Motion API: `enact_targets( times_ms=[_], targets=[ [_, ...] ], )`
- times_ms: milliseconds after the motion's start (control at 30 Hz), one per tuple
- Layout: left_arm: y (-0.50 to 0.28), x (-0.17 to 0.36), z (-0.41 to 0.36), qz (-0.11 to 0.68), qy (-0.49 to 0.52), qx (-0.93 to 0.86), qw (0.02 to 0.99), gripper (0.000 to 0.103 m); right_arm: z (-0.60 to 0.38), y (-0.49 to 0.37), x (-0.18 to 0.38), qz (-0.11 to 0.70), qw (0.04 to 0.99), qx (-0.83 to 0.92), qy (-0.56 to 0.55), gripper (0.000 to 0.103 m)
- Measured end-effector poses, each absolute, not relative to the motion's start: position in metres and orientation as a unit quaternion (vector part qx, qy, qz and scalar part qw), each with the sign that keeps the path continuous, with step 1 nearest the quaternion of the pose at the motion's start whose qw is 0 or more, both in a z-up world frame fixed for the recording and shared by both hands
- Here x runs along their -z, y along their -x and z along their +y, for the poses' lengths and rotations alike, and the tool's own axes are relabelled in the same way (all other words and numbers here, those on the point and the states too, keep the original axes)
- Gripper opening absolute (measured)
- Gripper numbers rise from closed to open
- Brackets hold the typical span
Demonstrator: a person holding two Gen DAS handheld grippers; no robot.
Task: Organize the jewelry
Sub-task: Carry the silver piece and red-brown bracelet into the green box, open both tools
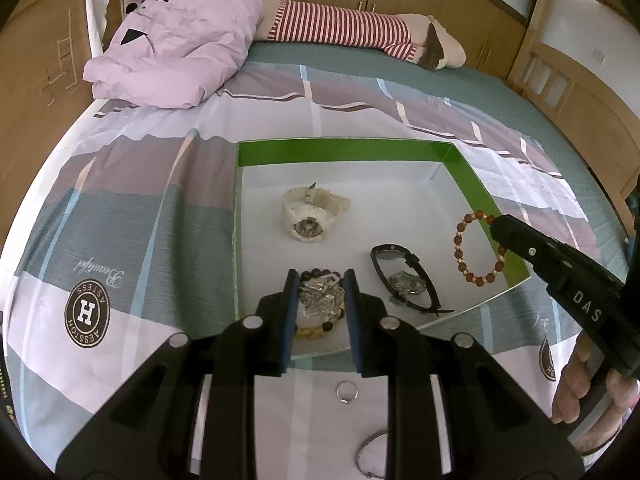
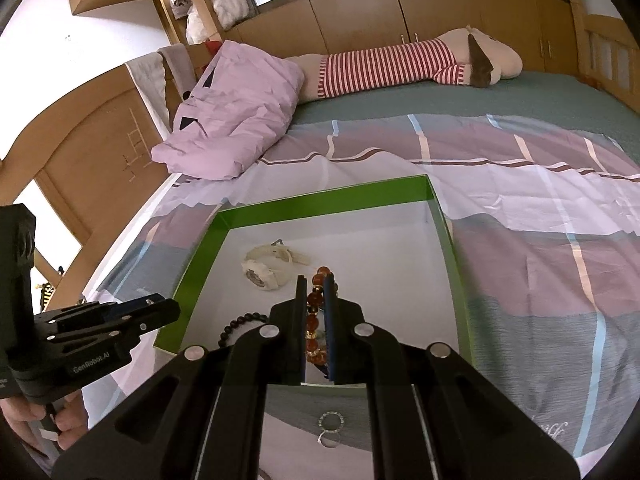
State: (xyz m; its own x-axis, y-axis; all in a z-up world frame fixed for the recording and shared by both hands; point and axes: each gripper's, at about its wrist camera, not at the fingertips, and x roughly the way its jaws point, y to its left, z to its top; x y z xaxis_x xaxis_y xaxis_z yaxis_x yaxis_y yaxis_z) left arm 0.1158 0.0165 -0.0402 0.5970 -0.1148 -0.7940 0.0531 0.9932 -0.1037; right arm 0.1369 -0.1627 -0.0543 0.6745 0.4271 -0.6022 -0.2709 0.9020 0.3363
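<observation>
A: Pictured on the bed [image 1: 168, 184]: a shallow green-walled box [image 1: 344, 150] with a white floor, resting on the patchwork quilt.

B: Inside it, toward the far side, a white watch [image 1: 310, 214]; nearer the right, a black watch [image 1: 404, 278] lying on its side.

A: Left tool [image 1: 320, 280] over the near edge of the box, blue pads spread apart either side of a dark-bead bracelet with silver charms [image 1: 322, 300]. Not gripping it; gaps visible on both sides.

B: Right tool [image 2: 316, 300] clamped on the amber bead bracelet [image 2: 314, 312], beads pinched between the two pads. From the left camera, the same bracelet [image 1: 478, 246] hanging as a loop from the tool's tip, just above the box's right wall.

A: Still outside the box, on the quilt close to the cameras: a small silver ring [image 1: 346, 392] and part of a thin metal bangle [image 1: 370, 456].

B: Also a beaded ring with a small loop [image 2: 330, 424], seen under the right tool, on the quilt in front of the box.

A: At the head of the bed, a folded pink duvet [image 1: 176, 44] beside a long plush toy in a red-and-white striped top [image 1: 348, 28]. Wooden cabinets [image 2: 360, 12] behind.

B: Fingers of the right hand [image 1: 584, 388] wrapped round the tool's handle at the frame edge.
</observation>
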Motion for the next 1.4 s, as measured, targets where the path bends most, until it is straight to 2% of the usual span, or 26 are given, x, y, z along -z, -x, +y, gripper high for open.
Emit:
enact_targets(
  times_ms=[1333,1367,1400],
  targets=[
    [-0.119,0.047,0.014,0.453,0.033,0.037,0.890,0.022,-0.166,-0.141,0.064,0.364,0.911,-0.173,-0.089,0.008],
    [-0.120,0.047,0.014,0.453,0.035,0.037,0.890,0.022,-0.167,-0.142,0.065,0.364,0.911,-0.172,-0.092,0.011],
    [-0.119,0.047,0.015,0.453,0.036,0.037,0.890,0.023,-0.168,-0.143,0.064,0.365,0.910,-0.171,-0.095,0.021]
  ],
)
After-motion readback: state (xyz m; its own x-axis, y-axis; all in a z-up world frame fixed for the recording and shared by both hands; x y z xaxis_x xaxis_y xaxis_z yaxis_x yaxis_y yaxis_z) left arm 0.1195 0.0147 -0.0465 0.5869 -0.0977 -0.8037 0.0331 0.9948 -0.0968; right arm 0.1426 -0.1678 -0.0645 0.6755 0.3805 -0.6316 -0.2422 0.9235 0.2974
